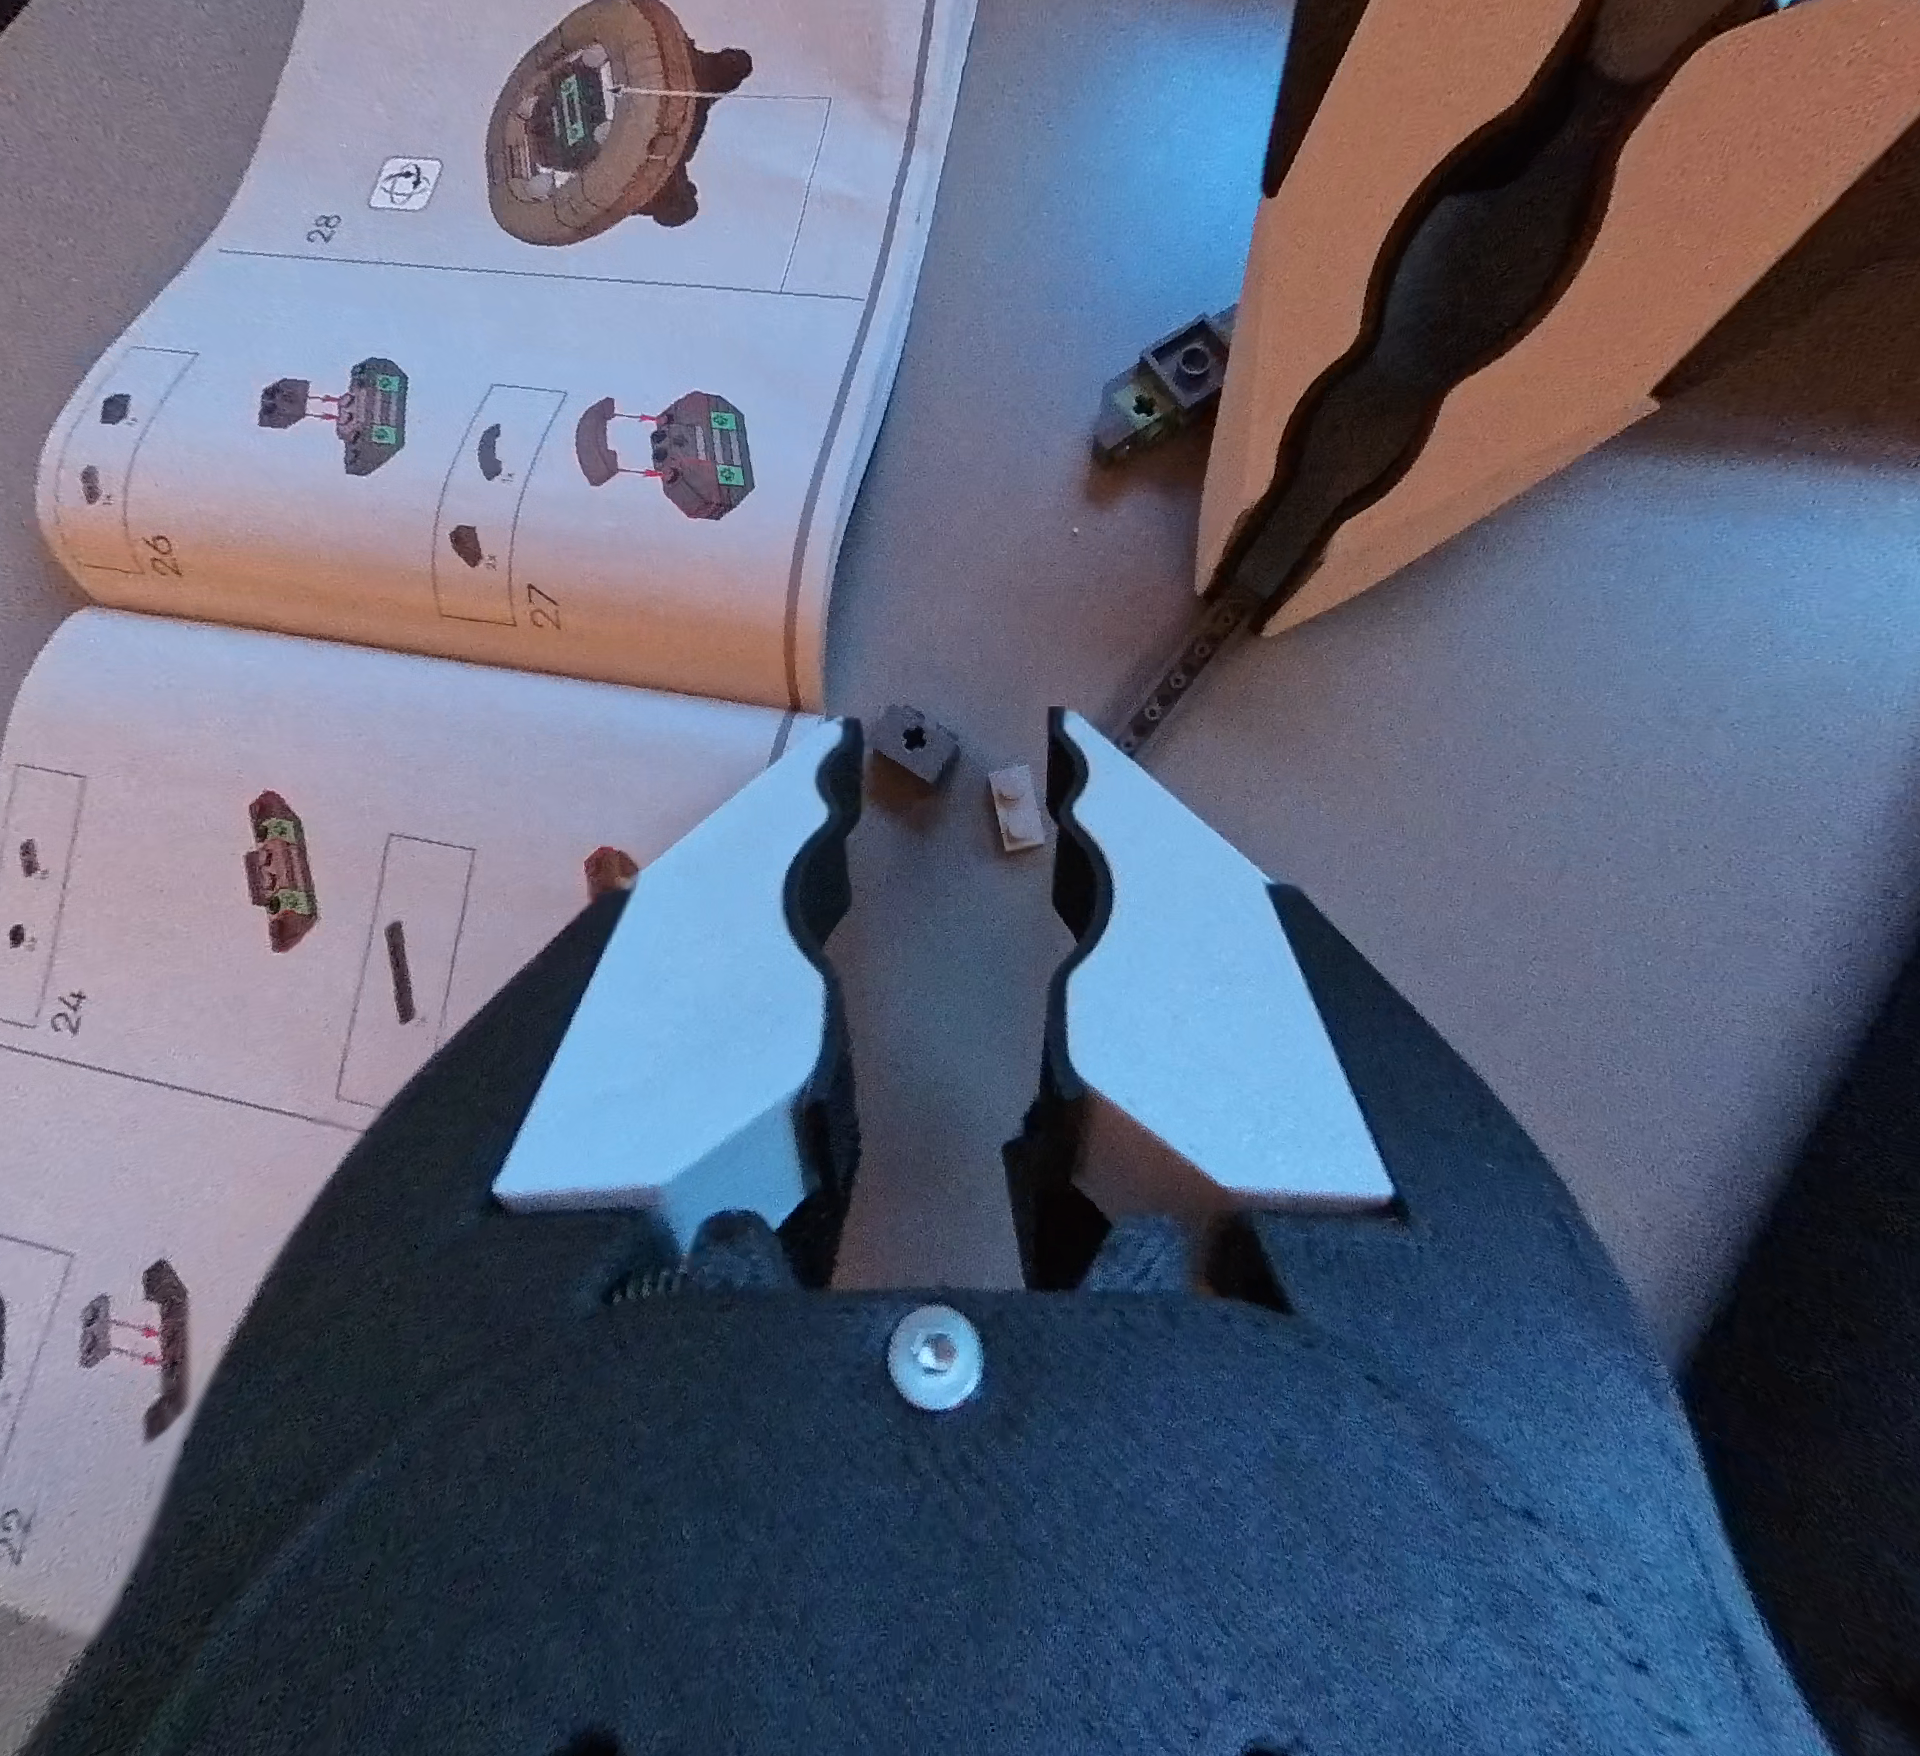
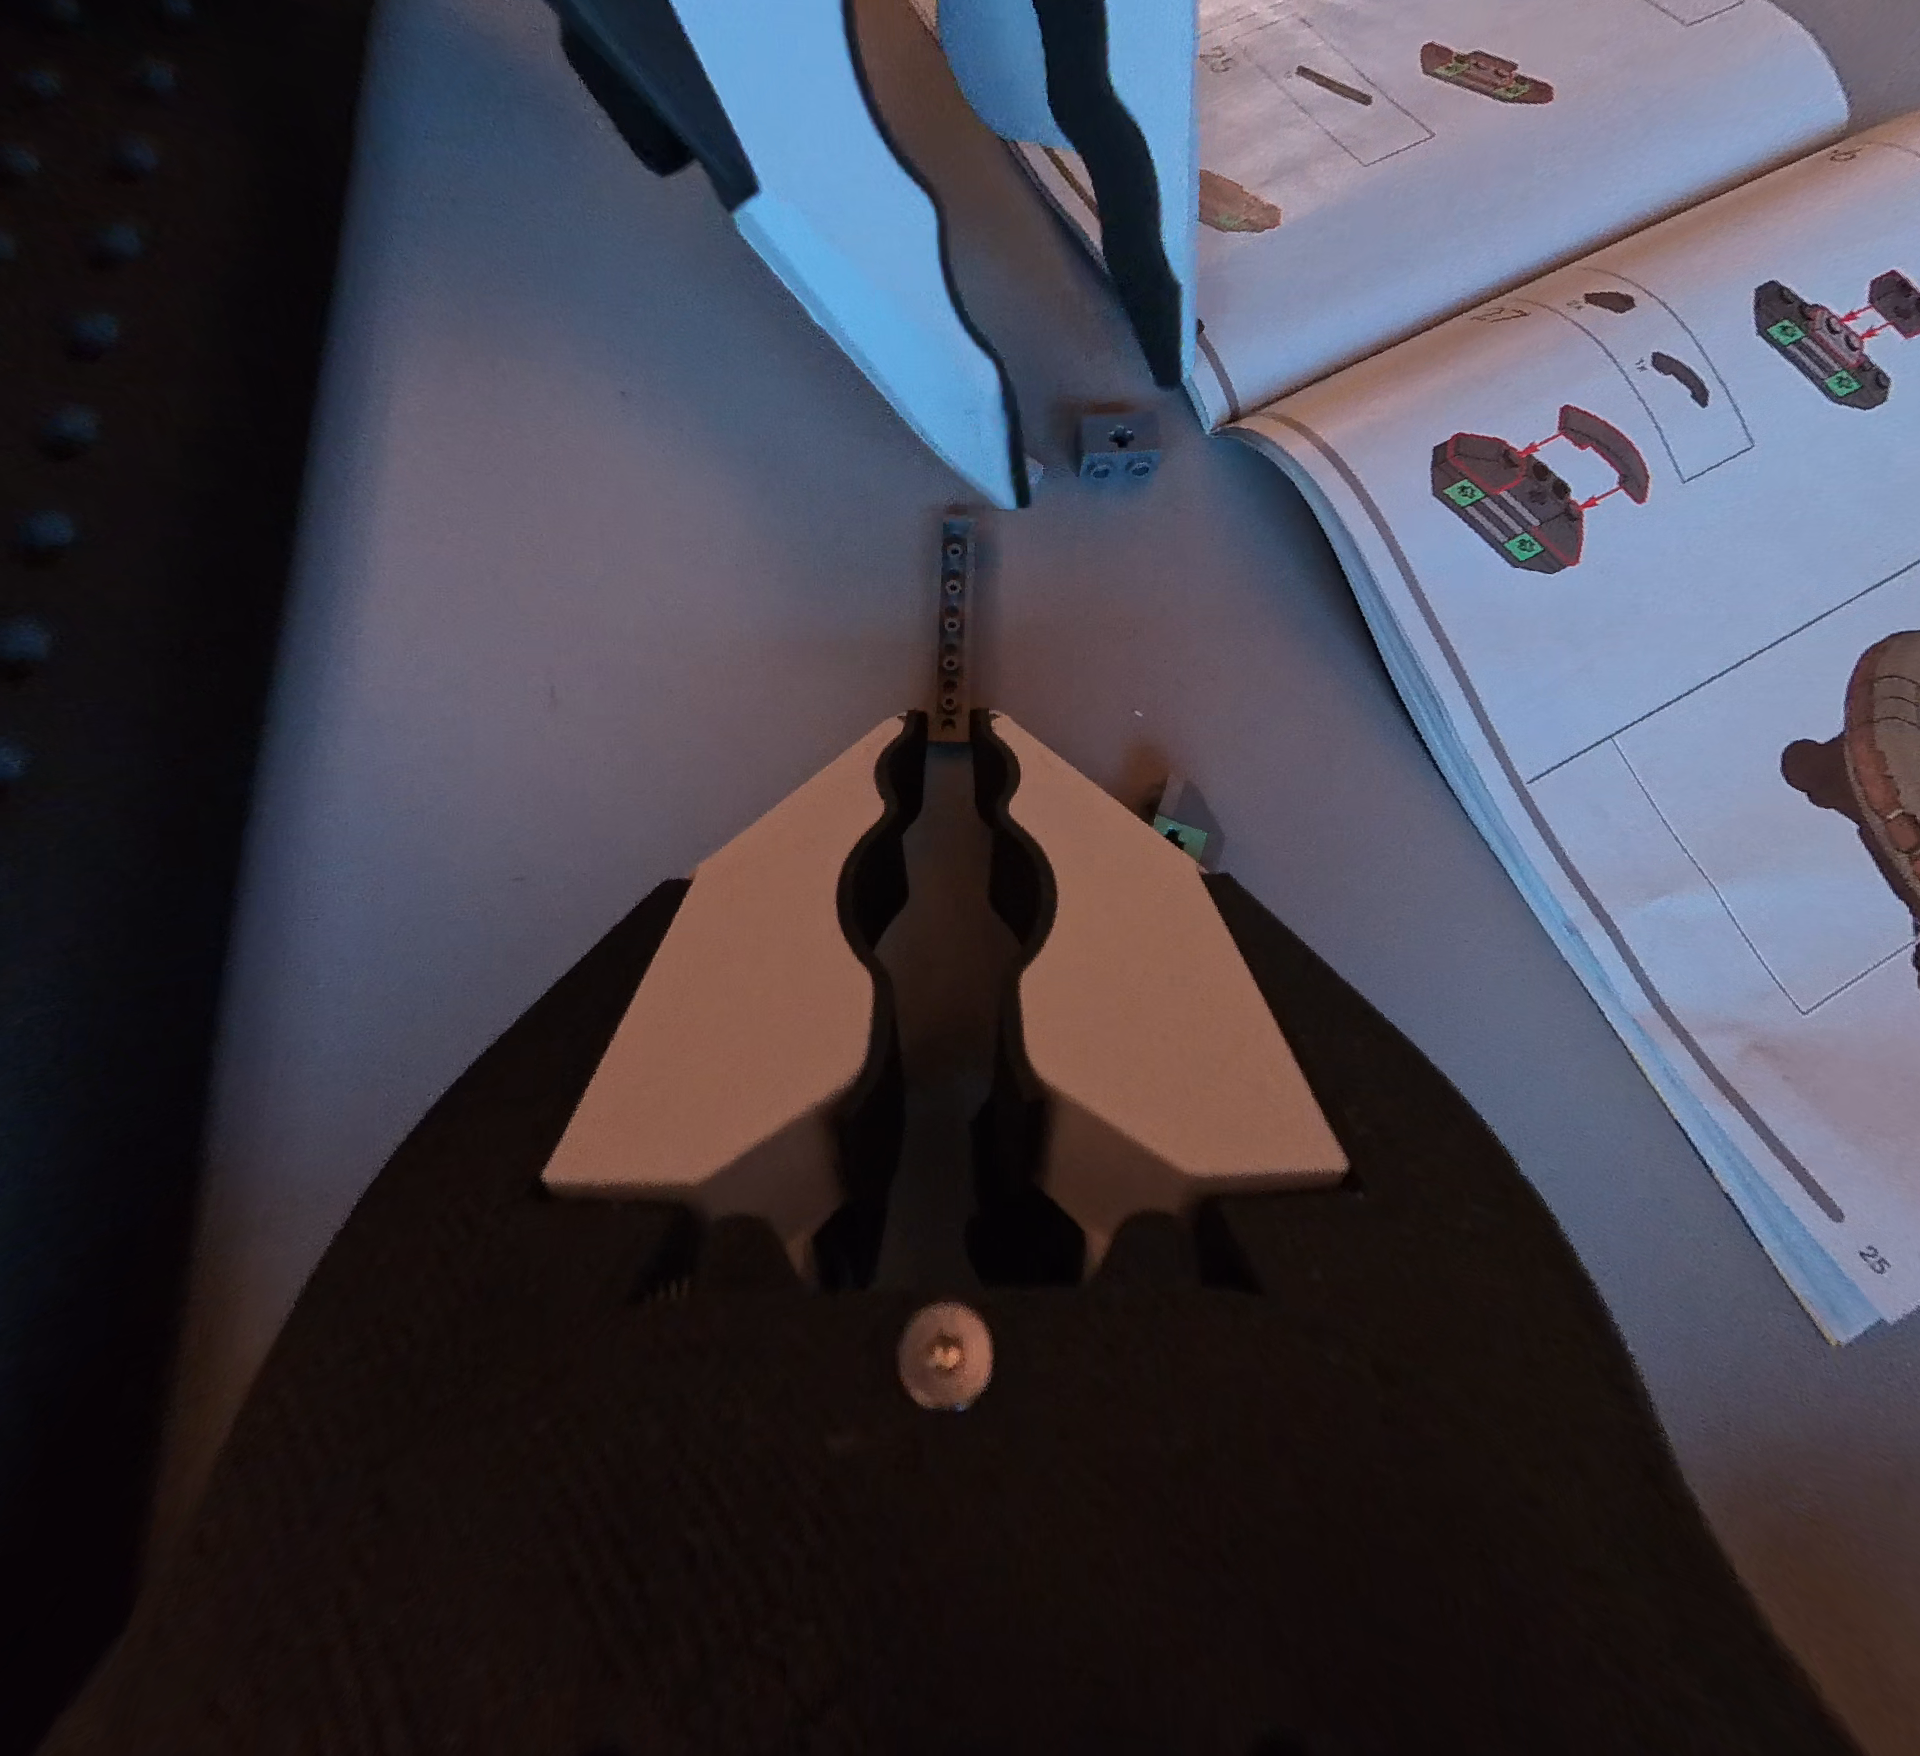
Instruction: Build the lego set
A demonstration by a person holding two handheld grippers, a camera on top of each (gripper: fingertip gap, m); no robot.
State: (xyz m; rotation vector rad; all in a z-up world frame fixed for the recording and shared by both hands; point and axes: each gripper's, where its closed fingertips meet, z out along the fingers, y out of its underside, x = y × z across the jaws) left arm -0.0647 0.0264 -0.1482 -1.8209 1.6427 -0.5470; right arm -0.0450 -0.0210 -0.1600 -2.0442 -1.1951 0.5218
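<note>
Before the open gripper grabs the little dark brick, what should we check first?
1. Left gripper open: ok.
2. Dark brick between its fingertips: ok, nearer one finger.
3. Small pale plate out of the way: not ok, it also lies between the tips.
4. Right gripper holding the long holed beam: ok.
5. Beam end clear of the left gripper: cannot tell.
6. Instruction booklet open: ok.

Only writing anywhere is on the open booklet (image 1: 540,335): printed step numbers by the build drawings, plus a corner page number.
</note>
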